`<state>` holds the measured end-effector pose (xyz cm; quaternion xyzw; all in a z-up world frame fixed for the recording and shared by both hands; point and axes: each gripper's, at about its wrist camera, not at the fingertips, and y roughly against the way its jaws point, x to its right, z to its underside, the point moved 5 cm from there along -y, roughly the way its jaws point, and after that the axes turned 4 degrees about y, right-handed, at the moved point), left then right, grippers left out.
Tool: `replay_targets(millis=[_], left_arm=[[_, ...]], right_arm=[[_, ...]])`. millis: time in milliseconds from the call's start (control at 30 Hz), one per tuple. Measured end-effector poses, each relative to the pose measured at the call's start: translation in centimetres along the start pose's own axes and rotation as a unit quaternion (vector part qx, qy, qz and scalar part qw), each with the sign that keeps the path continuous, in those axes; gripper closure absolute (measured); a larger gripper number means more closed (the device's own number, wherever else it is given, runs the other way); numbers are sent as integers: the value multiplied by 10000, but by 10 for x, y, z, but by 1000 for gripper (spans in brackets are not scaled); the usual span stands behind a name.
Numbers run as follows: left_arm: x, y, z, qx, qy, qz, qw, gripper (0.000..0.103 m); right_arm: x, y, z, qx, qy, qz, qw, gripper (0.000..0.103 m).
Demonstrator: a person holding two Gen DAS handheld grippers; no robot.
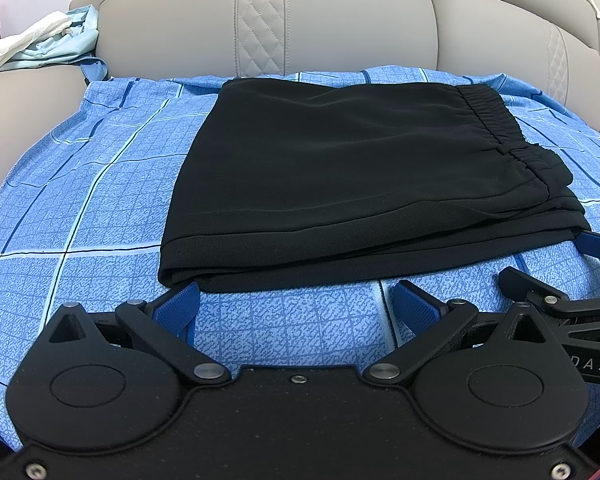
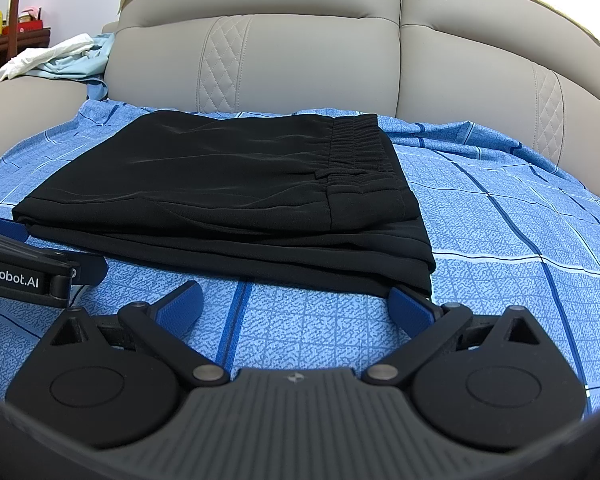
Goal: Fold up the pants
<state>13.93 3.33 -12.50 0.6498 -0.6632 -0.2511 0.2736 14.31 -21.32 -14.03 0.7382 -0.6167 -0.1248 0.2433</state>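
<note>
Lying folded into a flat black stack, pants (image 1: 340, 168) on a blue checked sheet (image 1: 80, 200) over the beige sofa (image 1: 340, 20). Holding left gripper (image 1: 296, 304) spread wide at the stack's near left corner, right gripper (image 2: 296, 304) spread wide at its near right corner, both gripping nothing.

Blue sheet (image 1: 100, 208) (checked) over sofa (image 1: 340, 20)

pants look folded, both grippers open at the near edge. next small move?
Probably back both grippers straight off. The black pants already lie as a compact stacked rectangle on the blue checked sheet, waistband on top. The left gripper and right gripper are open and hold nothing, so a further grip would likely only disturb the layers.
</note>
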Motion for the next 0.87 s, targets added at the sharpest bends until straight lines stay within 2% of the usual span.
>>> replay_targets(millis=[867], left_arm=[[2,0,-2,32,72,-58,10000,0]], right_arm=[[0,0,0,1,-1,-1,10000,0]])
